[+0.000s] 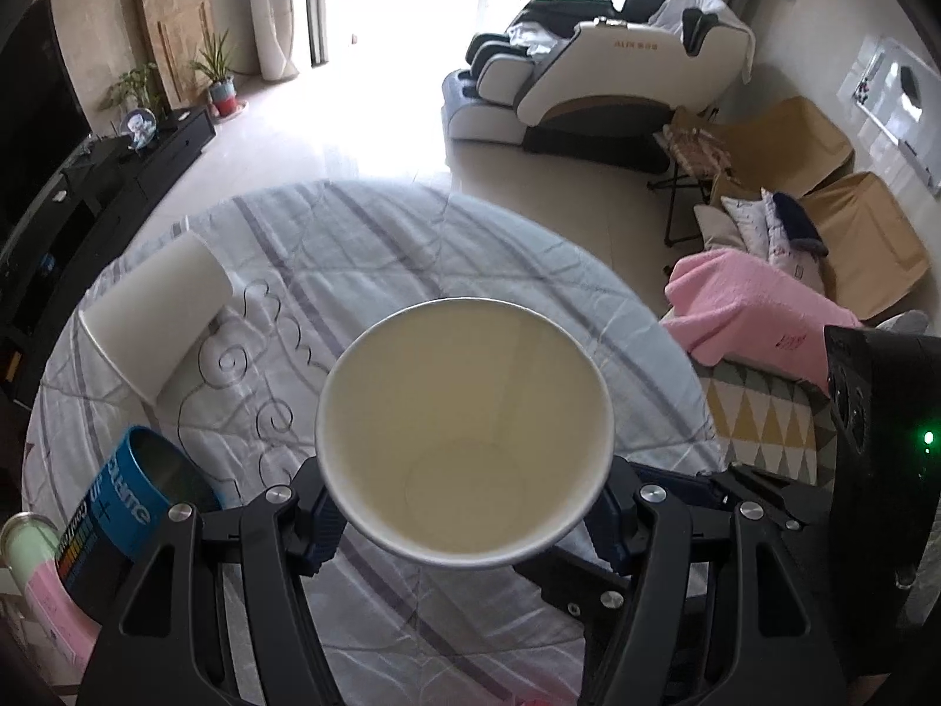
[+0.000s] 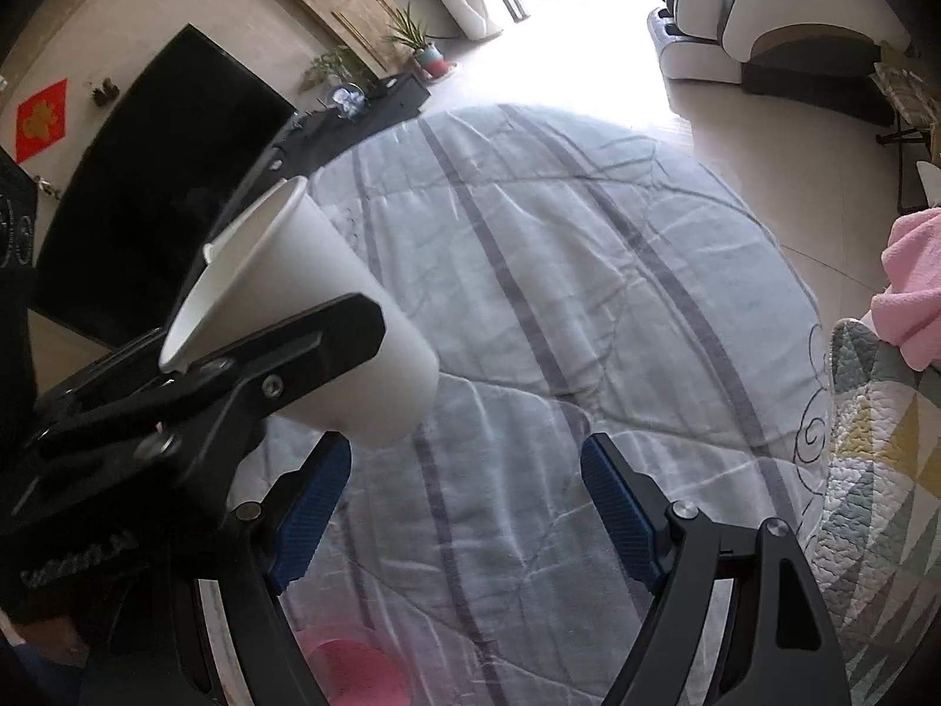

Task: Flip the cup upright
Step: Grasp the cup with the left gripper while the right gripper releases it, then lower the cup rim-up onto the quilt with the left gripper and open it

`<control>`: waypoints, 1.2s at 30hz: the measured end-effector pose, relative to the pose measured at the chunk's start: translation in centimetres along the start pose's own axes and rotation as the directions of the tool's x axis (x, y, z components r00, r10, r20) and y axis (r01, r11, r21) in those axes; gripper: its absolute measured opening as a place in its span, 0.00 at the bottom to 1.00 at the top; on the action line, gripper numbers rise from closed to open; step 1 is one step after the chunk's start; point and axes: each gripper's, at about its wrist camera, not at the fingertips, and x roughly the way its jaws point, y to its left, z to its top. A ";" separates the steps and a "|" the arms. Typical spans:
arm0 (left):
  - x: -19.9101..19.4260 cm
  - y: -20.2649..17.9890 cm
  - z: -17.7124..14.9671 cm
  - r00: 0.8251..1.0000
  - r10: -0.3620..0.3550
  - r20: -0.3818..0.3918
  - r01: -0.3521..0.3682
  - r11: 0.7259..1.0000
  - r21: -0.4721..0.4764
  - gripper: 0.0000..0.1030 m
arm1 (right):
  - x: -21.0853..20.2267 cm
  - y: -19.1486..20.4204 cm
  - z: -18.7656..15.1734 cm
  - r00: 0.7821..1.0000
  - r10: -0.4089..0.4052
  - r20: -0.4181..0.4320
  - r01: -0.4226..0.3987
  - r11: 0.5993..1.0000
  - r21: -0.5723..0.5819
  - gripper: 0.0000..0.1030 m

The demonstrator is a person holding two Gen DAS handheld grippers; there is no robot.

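Note:
My left gripper (image 1: 464, 506) is shut on a white paper cup (image 1: 464, 441), whose open mouth faces the camera above the round table. The same cup (image 2: 306, 317) shows in the right wrist view, tilted, mouth up-left, clamped by the left gripper's black finger (image 2: 282, 359). A second white paper cup (image 1: 159, 312) lies on its side at the table's left. My right gripper (image 2: 464, 512) is open and empty just above the tablecloth, to the right of the held cup.
The round table (image 2: 588, 294) wears a pale striped cloth. A blue tin (image 1: 135, 506) and a green-pink container (image 1: 29, 553) stand at its left edge. A pink object (image 2: 353, 670) lies near the front edge. A pink towel (image 1: 753, 317) and patterned quilt (image 1: 764, 412) are to the right.

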 end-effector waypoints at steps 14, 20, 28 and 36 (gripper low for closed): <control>-0.3 -0.4 -1.6 1.000 0.020 -0.023 -0.020 1.000 0.016 0.66 | 0.2 -0.3 -1.0 0.999 -0.033 -0.030 0.034 0.999 0.022 0.80; -0.3 -0.2 -2.5 0.998 0.024 -0.051 -0.024 1.000 0.010 0.70 | 0.3 0.2 -1.7 0.996 -0.066 -0.054 0.067 0.998 0.002 0.80; -1.0 0.1 -3.3 0.998 0.013 -0.060 -0.013 1.000 0.009 0.82 | 0.3 0.7 -2.3 0.994 -0.084 -0.074 0.084 0.996 -0.004 0.80; -2.1 0.9 -4.1 0.998 0.009 -0.065 -0.010 1.000 -0.008 0.83 | -0.6 1.5 -3.6 0.991 -0.101 -0.089 0.100 0.995 -0.018 0.80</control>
